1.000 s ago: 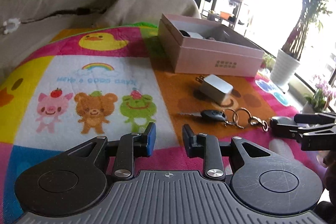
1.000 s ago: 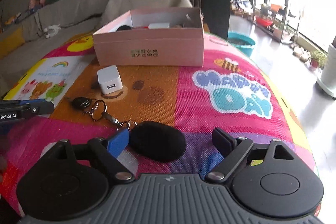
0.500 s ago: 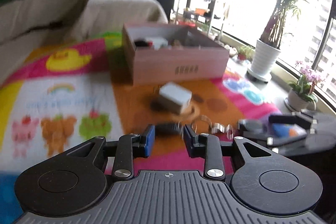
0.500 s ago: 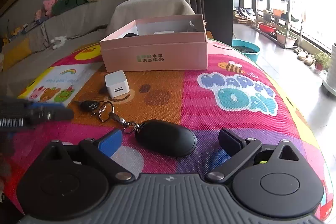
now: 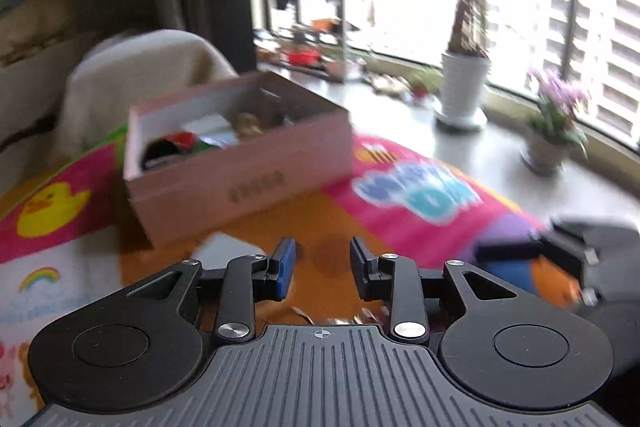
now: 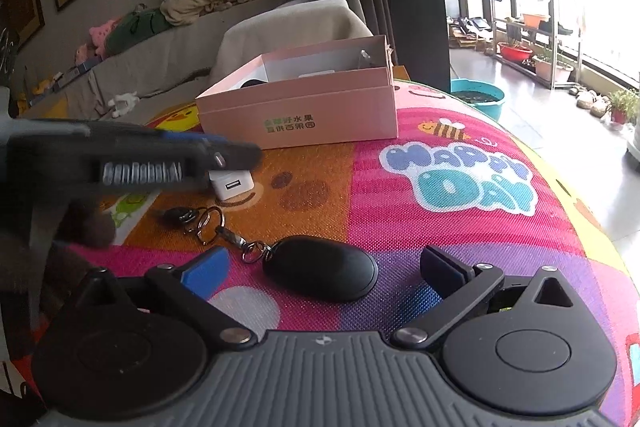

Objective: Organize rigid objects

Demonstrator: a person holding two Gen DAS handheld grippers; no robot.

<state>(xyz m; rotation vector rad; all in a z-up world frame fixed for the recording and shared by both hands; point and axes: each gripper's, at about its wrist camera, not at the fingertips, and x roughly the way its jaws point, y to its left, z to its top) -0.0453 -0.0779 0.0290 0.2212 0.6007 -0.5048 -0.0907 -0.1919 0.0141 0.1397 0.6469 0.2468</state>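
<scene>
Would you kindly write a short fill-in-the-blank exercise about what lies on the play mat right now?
1. The key ring is chained to a black oval fob lying between the fingers of the ____ gripper.
2. The cardboard box behind the charger is ____ in colour.
3. The white charger sits on the ____ patch of the mat.
4. The box has no ____ on it, so its contents show.

Missing words: right; pink; orange; lid
</scene>
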